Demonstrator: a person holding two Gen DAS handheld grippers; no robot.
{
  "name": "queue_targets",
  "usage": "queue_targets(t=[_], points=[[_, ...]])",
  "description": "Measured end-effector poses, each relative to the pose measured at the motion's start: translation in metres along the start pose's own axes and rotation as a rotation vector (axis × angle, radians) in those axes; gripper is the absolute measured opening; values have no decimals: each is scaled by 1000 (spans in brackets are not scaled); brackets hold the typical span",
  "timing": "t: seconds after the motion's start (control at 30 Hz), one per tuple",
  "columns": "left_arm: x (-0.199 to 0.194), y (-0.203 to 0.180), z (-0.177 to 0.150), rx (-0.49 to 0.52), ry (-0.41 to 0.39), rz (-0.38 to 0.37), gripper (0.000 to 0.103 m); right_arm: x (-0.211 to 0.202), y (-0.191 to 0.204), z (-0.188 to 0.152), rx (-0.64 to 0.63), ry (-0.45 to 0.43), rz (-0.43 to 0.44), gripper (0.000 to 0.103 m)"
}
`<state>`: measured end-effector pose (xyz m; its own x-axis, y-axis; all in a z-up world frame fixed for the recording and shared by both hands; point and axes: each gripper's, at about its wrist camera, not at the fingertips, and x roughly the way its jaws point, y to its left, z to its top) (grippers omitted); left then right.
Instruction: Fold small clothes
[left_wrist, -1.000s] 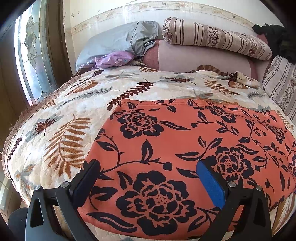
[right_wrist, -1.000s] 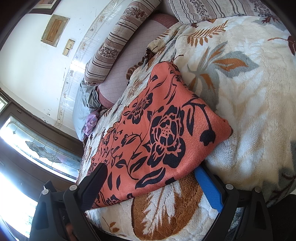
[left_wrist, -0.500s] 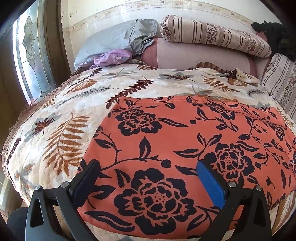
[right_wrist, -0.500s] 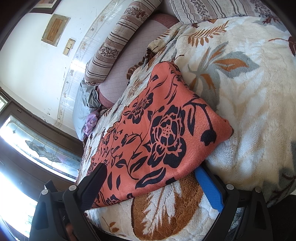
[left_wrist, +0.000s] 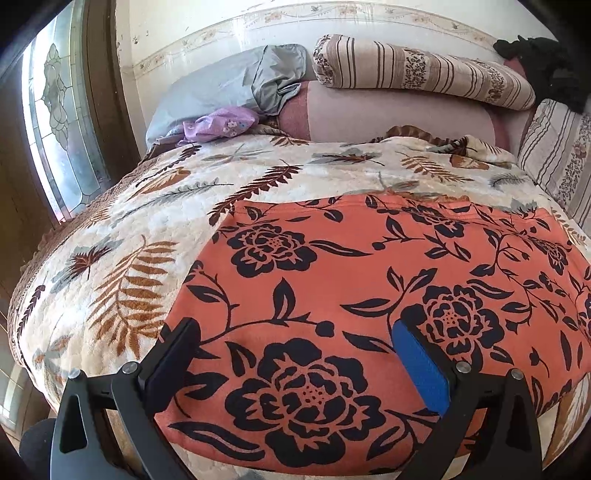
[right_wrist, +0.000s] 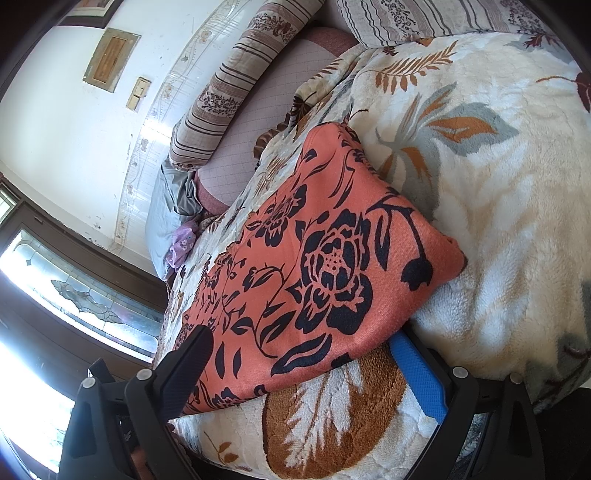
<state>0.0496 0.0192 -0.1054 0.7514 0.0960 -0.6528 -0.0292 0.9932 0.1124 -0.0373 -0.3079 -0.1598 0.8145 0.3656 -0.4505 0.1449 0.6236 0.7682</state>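
Observation:
An orange cloth with black flowers (left_wrist: 354, 295) lies flat on a cream leaf-print blanket (left_wrist: 122, 266) on the bed. My left gripper (left_wrist: 295, 354) is open, its fingers spread over the cloth's near left part, just above it. In the right wrist view the same cloth (right_wrist: 314, 258) runs away to the upper left, its right corner pointing right. My right gripper (right_wrist: 299, 365) is open and straddles the cloth's near edge, the blue pad (right_wrist: 417, 376) beside the edge. Whether the fingers touch the cloth I cannot tell.
Striped bolster pillows (left_wrist: 417, 70) and a mauve cushion (left_wrist: 388, 118) line the headboard. A grey pillow (left_wrist: 229, 88) and a small purple garment (left_wrist: 221, 123) lie at the back left. A stained-glass window (left_wrist: 55, 122) is at the left. The blanket (right_wrist: 498, 221) spreads right of the cloth.
The left gripper has dropped slightly lower and closer over the cloth. The right gripper has barely moved. Both stay open.

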Motion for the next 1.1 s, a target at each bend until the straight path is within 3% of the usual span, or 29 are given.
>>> queue_targets(t=[0.1,0.23,0.3,0.47,0.8,0.93,1.1], points=[[8,-2,-4,6,42,-5,103,-1,-1,2,12,4,7,98],[4,-2,-1,9,28,-3,103,-1,2,16,94,51,-18,98],[1,-2,1,11,10,-1,103,-1,7,26,121,55,14,98],[5,-4,4,4,25,-24,103,14,5,43,108,73,-46,98],[10,-2,7,-14,50,-41,103,20,2,48,115,77,-51,96],[11,1,7,-27,55,-40,103,18,-1,49,126,76,-103,56],[10,3,6,-28,54,-31,103,11,-12,50,188,62,-94,55]])
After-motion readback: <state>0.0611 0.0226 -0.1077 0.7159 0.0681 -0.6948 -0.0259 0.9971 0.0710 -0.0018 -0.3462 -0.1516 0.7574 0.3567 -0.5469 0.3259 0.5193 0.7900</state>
